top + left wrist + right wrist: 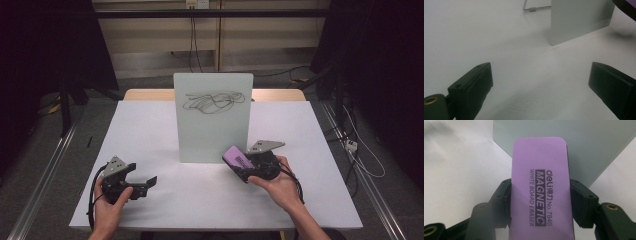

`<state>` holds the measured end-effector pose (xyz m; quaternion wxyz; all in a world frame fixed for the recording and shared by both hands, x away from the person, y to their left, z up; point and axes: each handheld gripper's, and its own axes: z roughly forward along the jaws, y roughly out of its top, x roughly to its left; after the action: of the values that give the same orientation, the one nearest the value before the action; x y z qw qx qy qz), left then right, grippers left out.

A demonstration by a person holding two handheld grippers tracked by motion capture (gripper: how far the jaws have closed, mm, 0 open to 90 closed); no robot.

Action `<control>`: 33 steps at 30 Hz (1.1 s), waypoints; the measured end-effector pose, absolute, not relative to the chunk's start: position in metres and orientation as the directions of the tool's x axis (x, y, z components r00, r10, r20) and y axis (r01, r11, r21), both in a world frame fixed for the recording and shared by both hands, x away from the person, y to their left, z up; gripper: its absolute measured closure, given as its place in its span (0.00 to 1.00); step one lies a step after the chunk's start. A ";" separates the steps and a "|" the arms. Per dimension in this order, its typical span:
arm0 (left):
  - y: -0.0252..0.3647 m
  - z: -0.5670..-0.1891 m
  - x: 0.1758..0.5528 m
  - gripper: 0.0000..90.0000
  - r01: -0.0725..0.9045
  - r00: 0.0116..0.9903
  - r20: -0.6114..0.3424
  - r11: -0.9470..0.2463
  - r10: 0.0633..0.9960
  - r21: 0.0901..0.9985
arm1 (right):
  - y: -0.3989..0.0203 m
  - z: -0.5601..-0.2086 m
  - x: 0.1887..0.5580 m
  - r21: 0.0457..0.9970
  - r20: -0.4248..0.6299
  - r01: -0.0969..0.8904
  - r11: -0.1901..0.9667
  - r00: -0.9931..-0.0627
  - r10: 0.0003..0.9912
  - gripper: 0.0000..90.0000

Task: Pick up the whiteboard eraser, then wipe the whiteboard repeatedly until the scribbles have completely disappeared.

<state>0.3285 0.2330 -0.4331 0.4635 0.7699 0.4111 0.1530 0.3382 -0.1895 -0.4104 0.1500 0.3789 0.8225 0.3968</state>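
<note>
A small whiteboard (213, 117) stands upright mid-table with black scribbles (214, 101) near its top. My right gripper (243, 165) is shut on a purple whiteboard eraser (237, 158), held just in front of the board's lower right corner. In the right gripper view the eraser (541, 192) fills the gap between both jaws, its label facing the camera, with the board (579, 145) right behind it. My left gripper (145, 184) rests low over the table at the front left, open with nothing between its fingers. Its jaws stand far apart in the left gripper view, and the board (580, 20) is ahead to the right.
The white table (150, 135) spreads wide around the board. A wire stand (534, 9) props the board from behind. Cables (357, 150) lie on the floor to the right of the table, and metal rails (42, 175) run along both sides.
</note>
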 end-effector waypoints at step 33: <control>0.228 -0.434 0.327 0.06 0.491 0.632 -0.136 -0.257 0.763 0.833 | -0.187 -0.388 0.323 0.871 -0.130 0.266 0.414 -0.687 0.715 0.46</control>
<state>0.3274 0.2277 -0.4342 0.4575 0.7787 0.4026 0.1489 0.3231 -0.1870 -0.3885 0.2511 0.3054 0.8024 0.4470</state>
